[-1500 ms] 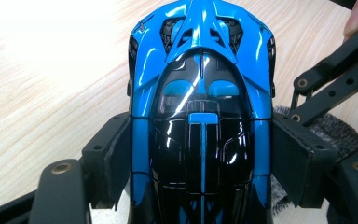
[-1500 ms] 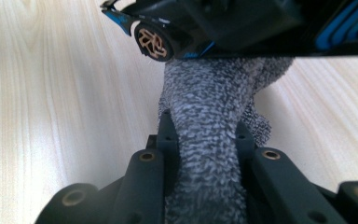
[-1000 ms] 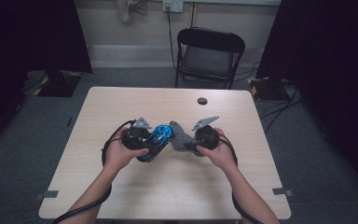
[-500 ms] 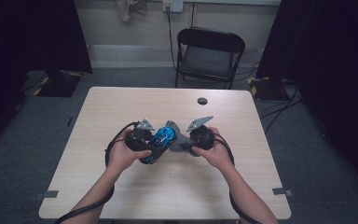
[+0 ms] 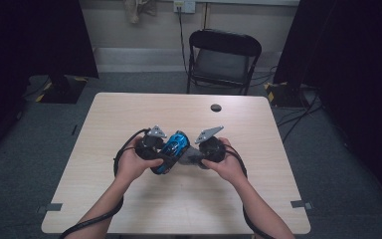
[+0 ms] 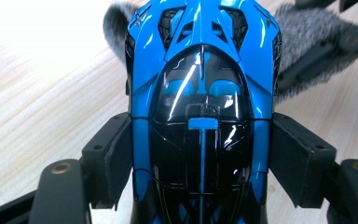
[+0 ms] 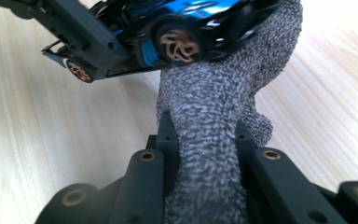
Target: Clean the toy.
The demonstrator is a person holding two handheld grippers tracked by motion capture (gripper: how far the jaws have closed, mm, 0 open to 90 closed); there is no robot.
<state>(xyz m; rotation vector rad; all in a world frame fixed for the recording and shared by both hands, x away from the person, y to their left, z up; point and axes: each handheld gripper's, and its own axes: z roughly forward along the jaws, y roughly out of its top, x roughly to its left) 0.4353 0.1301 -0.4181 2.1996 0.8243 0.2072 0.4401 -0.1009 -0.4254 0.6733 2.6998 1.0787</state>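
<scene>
A shiny blue and black toy car (image 5: 171, 149) is held over the middle of the wooden table (image 5: 129, 114). My left gripper (image 6: 200, 154) is shut on the toy car (image 6: 200, 93), its pads pressed against both sides of the body. A grey speckled cloth (image 7: 209, 135) is pinched in my right gripper (image 7: 205, 140), and its free end lies against the car's side by a bronze wheel (image 7: 177, 44). In the high view the cloth (image 5: 191, 155) sits between the car and my right gripper (image 5: 201, 155), with my left gripper (image 5: 160, 158) on the car's near end.
A small black round object (image 5: 216, 107) lies at the table's far edge. A black folding chair (image 5: 221, 55) stands behind the table. Dark curtains flank both sides. The table's surface spreads pale around the hands.
Both hands have drawn closer together at the table's middle. The right gripper with the cloth has shifted left, up against the car. The left grip on the car is unchanged.
</scene>
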